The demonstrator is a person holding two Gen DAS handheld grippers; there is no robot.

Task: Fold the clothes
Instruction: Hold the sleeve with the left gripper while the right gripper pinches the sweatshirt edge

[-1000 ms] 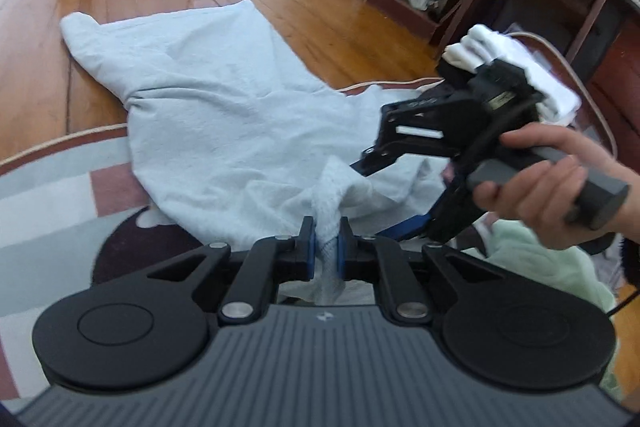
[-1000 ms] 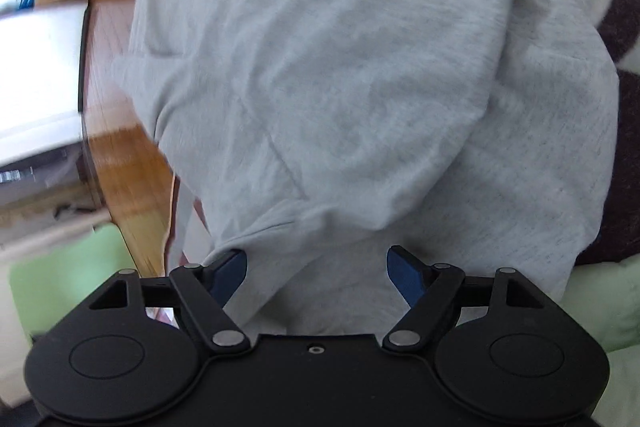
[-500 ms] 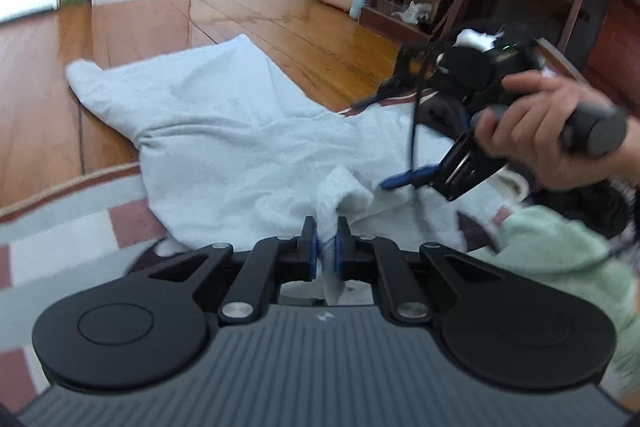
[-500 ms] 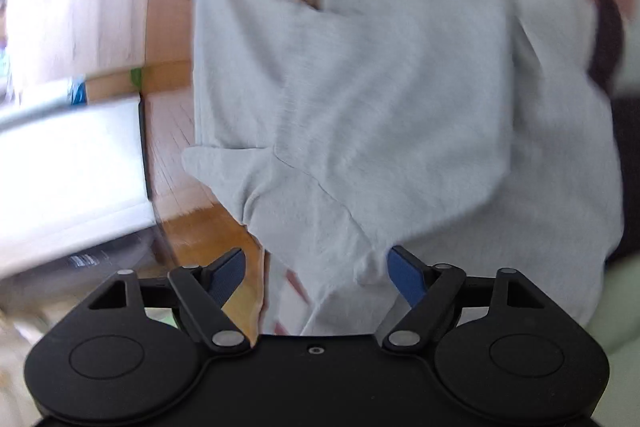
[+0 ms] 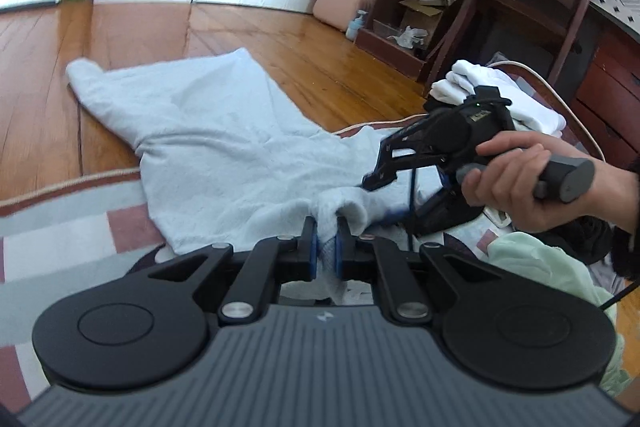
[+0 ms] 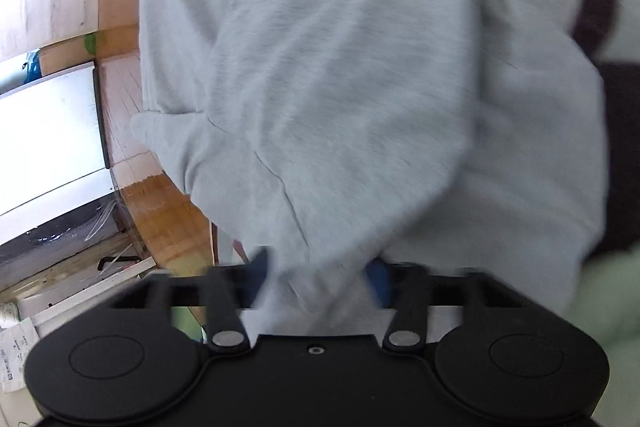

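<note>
Grey sweatshirt [image 5: 224, 147] shows no readable writing; labels are blurred.

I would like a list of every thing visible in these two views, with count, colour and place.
sweatshirt: one, light grey, spread over rug and floor
rug: one, grey and red, under the near end of the sweatshirt
folded clothes: one pile, white, far right
green garment: one, pale green, right
vanity case: one, pink, by the shelves
left gripper: black, shut on the sweatshirt
right gripper: black, jaws closing around a sweatshirt fold
hand: one, holding the right gripper's handle
</note>
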